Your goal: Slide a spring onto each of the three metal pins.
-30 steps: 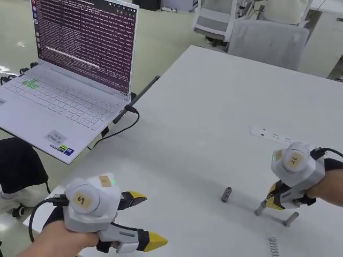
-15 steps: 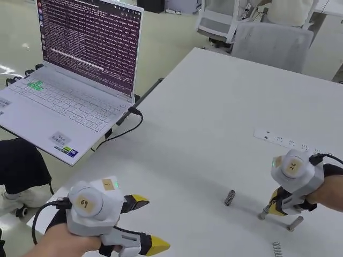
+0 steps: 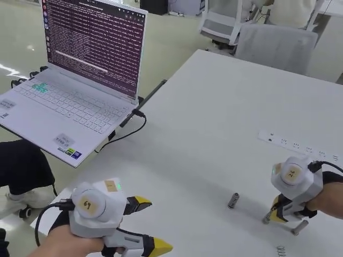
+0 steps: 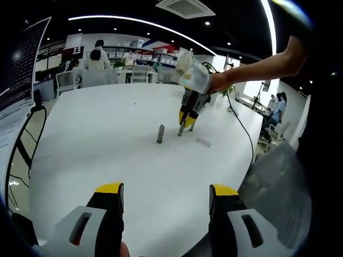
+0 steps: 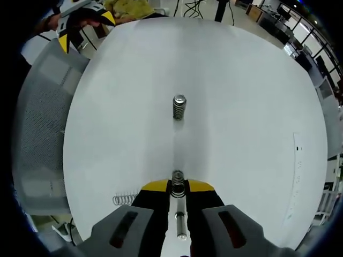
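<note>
A short metal pin with a spring on it (image 3: 233, 200) (image 4: 160, 134) (image 5: 179, 107) stands upright on the white table (image 3: 214, 118). To its right, my right gripper (image 3: 274, 216) (image 4: 185, 120) (image 5: 177, 188) is shut on a second pin with a spring (image 5: 177, 183), its tip down near the table. A bare pin (image 3: 299, 227) lies just behind that gripper. A loose spring (image 3: 281, 250) (image 4: 203, 142) (image 5: 124, 199) lies nearby. At the table's near left edge, my left gripper (image 3: 153, 225) (image 4: 166, 190) is open with nothing between its fingers.
An open laptop (image 3: 80, 80) sits off the table's left side, with a black cable (image 3: 128, 126) running to it. A white power strip (image 3: 300, 144) lies at the far right of the table. A grey chair (image 3: 273, 43) stands beyond the far edge.
The head camera has shifted, so the whole picture moved. The right gripper stays shut on its pin beside the standing pin; the left gripper stays open.
</note>
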### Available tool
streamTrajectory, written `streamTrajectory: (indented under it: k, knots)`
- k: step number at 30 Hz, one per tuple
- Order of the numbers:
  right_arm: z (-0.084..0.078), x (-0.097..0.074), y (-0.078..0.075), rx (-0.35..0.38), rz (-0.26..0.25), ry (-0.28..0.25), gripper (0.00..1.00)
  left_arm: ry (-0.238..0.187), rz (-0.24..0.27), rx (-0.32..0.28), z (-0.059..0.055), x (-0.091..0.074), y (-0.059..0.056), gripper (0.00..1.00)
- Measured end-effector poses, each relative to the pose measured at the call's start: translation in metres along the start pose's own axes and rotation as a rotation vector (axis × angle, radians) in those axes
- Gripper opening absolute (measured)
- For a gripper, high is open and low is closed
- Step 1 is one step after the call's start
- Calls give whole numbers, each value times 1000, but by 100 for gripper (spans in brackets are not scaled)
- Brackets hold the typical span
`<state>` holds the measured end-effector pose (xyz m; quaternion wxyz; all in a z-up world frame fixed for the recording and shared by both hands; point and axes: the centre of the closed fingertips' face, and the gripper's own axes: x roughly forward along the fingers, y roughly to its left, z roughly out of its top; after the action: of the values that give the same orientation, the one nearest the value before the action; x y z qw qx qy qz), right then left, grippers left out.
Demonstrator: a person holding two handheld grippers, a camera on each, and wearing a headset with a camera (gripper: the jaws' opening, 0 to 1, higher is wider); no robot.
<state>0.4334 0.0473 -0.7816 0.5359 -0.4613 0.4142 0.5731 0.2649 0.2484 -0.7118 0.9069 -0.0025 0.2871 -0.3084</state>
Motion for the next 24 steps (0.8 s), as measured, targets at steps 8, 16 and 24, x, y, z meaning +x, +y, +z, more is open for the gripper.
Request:
streamTrajectory:
  k: [8, 16, 24]
  knots:
    - [-3, 6, 0, 4, 1, 6, 9, -2, 2, -2, 0, 0, 1, 60]
    - [-3, 8, 1, 1, -1, 13, 9, -1, 4, -2, 1, -1, 2, 60]
    - [-3, 4, -1, 12, -3, 6, 12, -4, 3, 0, 2, -1, 2, 60]
